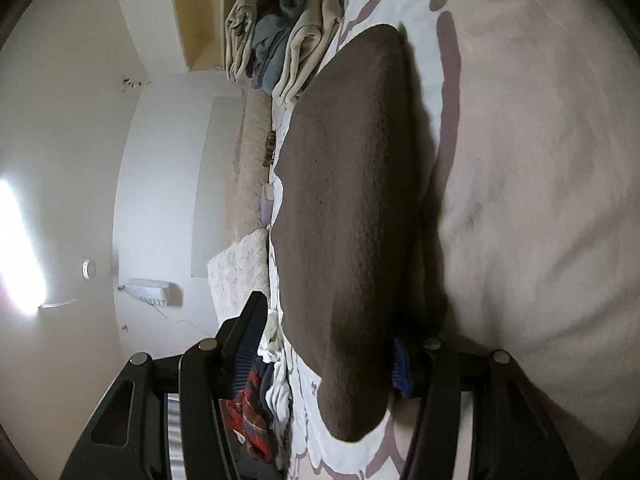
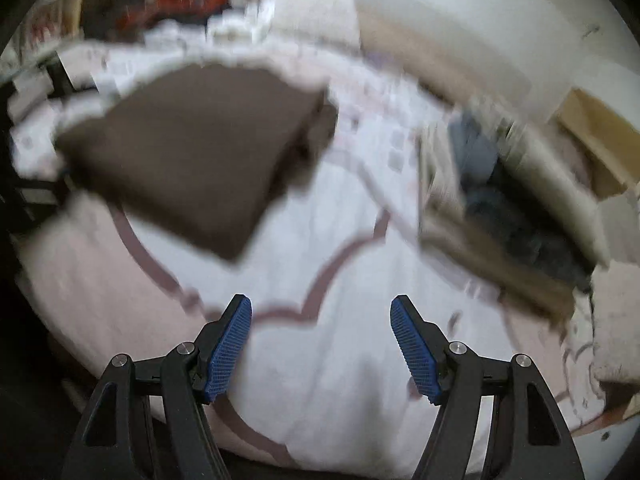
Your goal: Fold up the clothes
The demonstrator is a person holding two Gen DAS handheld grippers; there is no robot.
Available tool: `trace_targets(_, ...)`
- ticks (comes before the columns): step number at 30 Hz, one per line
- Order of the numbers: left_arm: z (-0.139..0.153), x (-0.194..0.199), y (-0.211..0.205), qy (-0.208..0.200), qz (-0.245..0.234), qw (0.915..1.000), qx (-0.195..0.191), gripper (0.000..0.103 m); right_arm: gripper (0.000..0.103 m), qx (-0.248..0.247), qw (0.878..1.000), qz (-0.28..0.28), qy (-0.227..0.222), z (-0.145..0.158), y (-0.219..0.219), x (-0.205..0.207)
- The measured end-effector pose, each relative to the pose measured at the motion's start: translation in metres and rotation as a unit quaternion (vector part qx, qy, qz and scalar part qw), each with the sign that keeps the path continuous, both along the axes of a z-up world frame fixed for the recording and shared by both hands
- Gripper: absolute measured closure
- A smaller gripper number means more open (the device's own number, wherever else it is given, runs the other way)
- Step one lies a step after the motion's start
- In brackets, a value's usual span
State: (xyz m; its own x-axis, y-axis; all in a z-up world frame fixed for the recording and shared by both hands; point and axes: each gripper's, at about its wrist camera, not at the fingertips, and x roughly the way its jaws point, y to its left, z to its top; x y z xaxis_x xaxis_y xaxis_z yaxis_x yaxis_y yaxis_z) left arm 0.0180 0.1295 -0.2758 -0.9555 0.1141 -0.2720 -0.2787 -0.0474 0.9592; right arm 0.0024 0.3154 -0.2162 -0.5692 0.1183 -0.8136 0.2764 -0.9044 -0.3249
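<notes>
You have a dark brown garment folded into a thick, flat, roughly rectangular bundle, lying on the bed's white cover with its mauve scroll pattern. Its fabric looks matte and slightly fuzzy, with no print that you can make out. In your left wrist view the brown garment fills the middle of the picture, seen edge-on along its length, its near corner rounded and a layer or two showing along its right edge. Off to the side, well apart from it, you have a pile of folded clothes: beige ribbed pieces stacked with grey-blue ones. The right wrist view is blurred, so finer folds there cannot be told.
</notes>
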Motion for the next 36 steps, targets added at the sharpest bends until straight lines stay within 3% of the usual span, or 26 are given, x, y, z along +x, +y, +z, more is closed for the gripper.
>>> trace_targets(6, 0.005, -0.014, -0.002, -0.025, 0.012, 0.9991, 0.031, 0.049, 0.029, -0.036, 0.999, 0.02, 0.012, -0.014, 0.018, -0.001)
trace_targets(10, 0.007, -0.019, 0.003, -0.04, 0.025, 0.9982, 0.037, 0.049, 0.029, -0.014, 0.999, 0.027, -0.012, -0.018, 0.011, -0.01)
trace_targets(12, 0.006, -0.021, 0.004, -0.041, 0.03, 0.9979, 0.041, 0.049, 0.021, -0.015, 0.999, 0.0, -0.043, -0.019, 0.008, -0.025)
trace_targets(16, 0.003, -0.019, 0.004, -0.044, 0.033, 0.997, 0.055, 0.05, 0.014, -0.01, 0.998, -0.001, -0.067, -0.025, 0.013, -0.038)
trace_targets(18, 0.004, -0.021, 0.003, -0.054, 0.036, 0.9957, 0.067, 0.05, 0.014, 0.016, 0.998, 0.018, -0.059, -0.022, 0.006, -0.037)
trace_targets(20, 0.007, -0.024, 0.001, -0.063, 0.036, 0.9938, 0.084, 0.05, 0.014, 0.104, 0.992, 0.076, -0.001, -0.017, -0.018, -0.022)
trace_targets(22, 0.013, -0.027, -0.004, -0.076, 0.039, 0.9896, 0.116, 0.05, 0.014, 0.202, 0.966, 0.146, 0.073, -0.014, -0.045, -0.002)
trace_targets(24, 0.02, -0.032, -0.01, -0.099, 0.043, 0.9819, 0.156, 0.05, 0.014, 0.261, 0.929, 0.219, 0.143, -0.018, -0.067, 0.018)
trace_targets(25, 0.023, -0.033, -0.012, -0.115, 0.042, 0.9772, 0.173, 0.061, 0.014, 0.287, 0.908, 0.252, 0.174, -0.02, -0.077, 0.027)
trace_targets(26, 0.025, -0.035, -0.014, -0.131, 0.04, 0.9725, 0.188, 0.079, 0.014, 0.301, 0.894, 0.276, 0.184, -0.024, -0.084, 0.03)
trace_targets(29, 0.023, -0.036, -0.013, -0.154, 0.035, 0.9681, 0.195, 0.081, 0.014, 0.34, 0.852, 0.338, 0.211, -0.037, -0.102, 0.034)
trace_targets(30, 0.028, -0.04, -0.015, -0.176, 0.037, 0.9608, 0.211, 0.081, 0.014, 0.353, 0.837, 0.355, 0.219, -0.042, -0.109, 0.03)
trace_targets(33, 0.042, -0.053, -0.022, -0.241, 0.043, 0.9344, 0.259, 0.081, 0.014, 0.379, 0.805, 0.386, 0.243, -0.053, -0.124, 0.025)
trace_targets(35, 0.054, -0.068, -0.03, -0.307, 0.054, 0.8993, 0.307, 0.081, 0.014, 0.385, 0.789, 0.401, 0.26, -0.059, -0.138, 0.021)
trace_targets(36, 0.058, -0.076, -0.035, -0.343, 0.06, 0.8774, 0.33, 0.081, 0.014, 0.386, 0.784, 0.407, 0.265, -0.06, -0.144, 0.022)
